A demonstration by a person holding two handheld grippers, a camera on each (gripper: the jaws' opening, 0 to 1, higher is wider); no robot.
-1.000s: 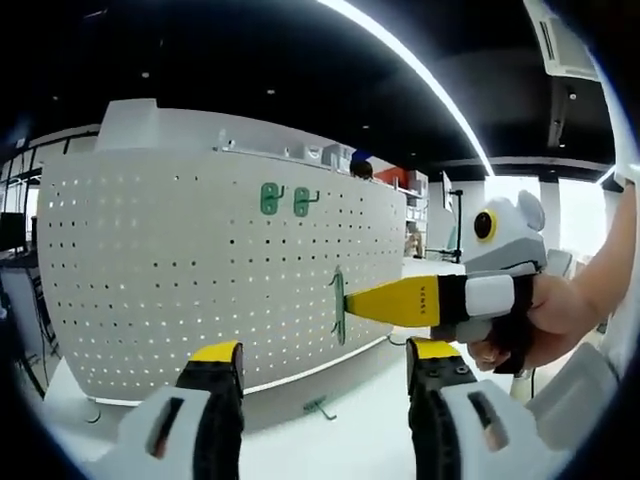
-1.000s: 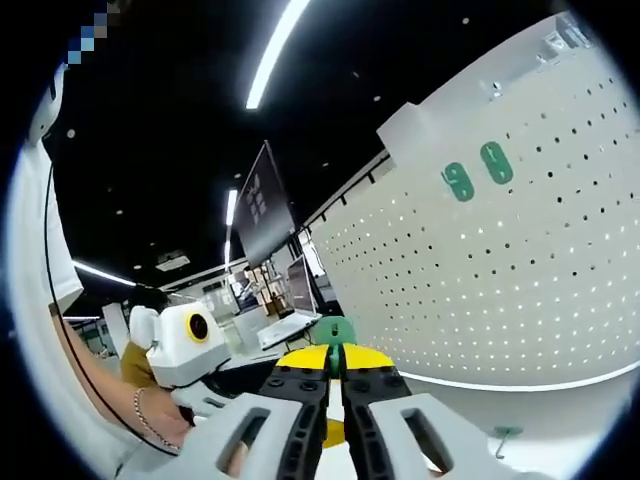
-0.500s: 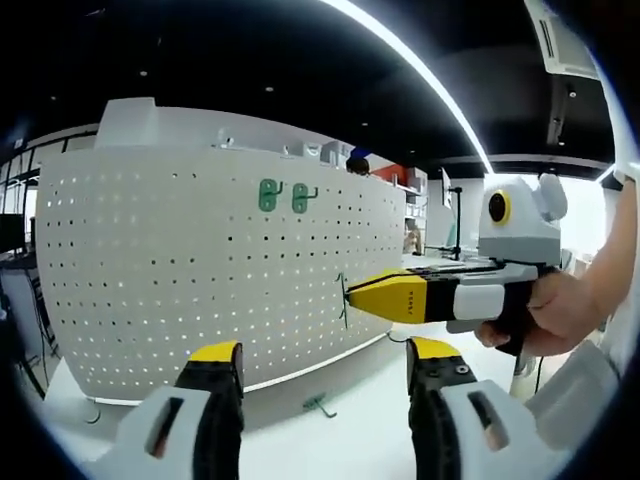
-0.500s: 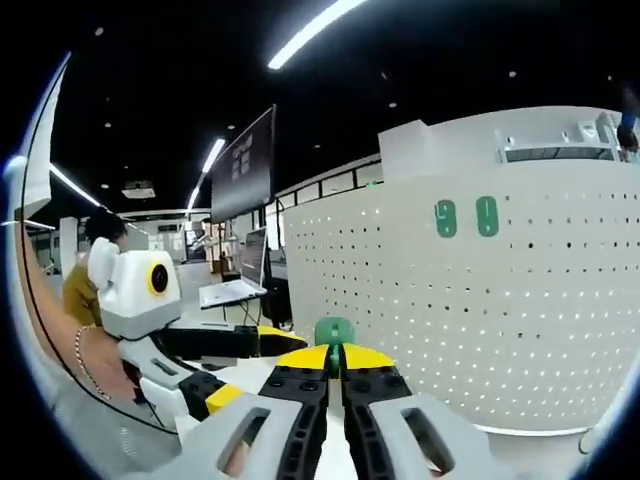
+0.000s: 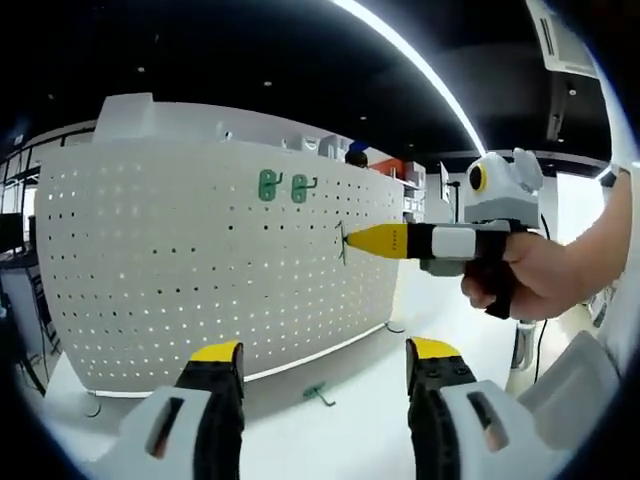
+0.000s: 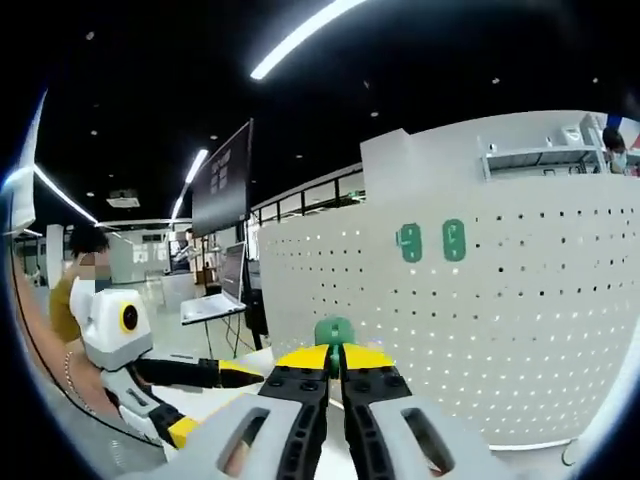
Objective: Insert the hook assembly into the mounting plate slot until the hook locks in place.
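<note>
A white pegboard mounting plate (image 5: 200,270) stands upright on the table, with two green hooks (image 5: 281,187) hung near its top. In the right gripper view the same plate (image 6: 520,320) carries those two hooks (image 6: 432,241). My right gripper (image 5: 352,241) enters the left gripper view from the right, shut on a thin green hook (image 5: 342,243) close to the plate's face. The right gripper view has this hook (image 6: 334,331) pinched between its own yellow tips (image 6: 334,358). My left gripper (image 5: 318,352) stands open and holds nothing. A loose green hook (image 5: 318,393) lies on the table by the plate's foot.
The plate rests on a white table (image 5: 350,430). A hand (image 5: 545,280) holds the right gripper. In the right gripper view, the left gripper (image 6: 150,375) sits low at the left, with a person (image 6: 75,290), a dark monitor (image 6: 222,180) and a laptop (image 6: 215,300) behind.
The right gripper has lifted the green hook higher along the plate's face, from mid height toward the upper rows. The left gripper has stayed open and still.
</note>
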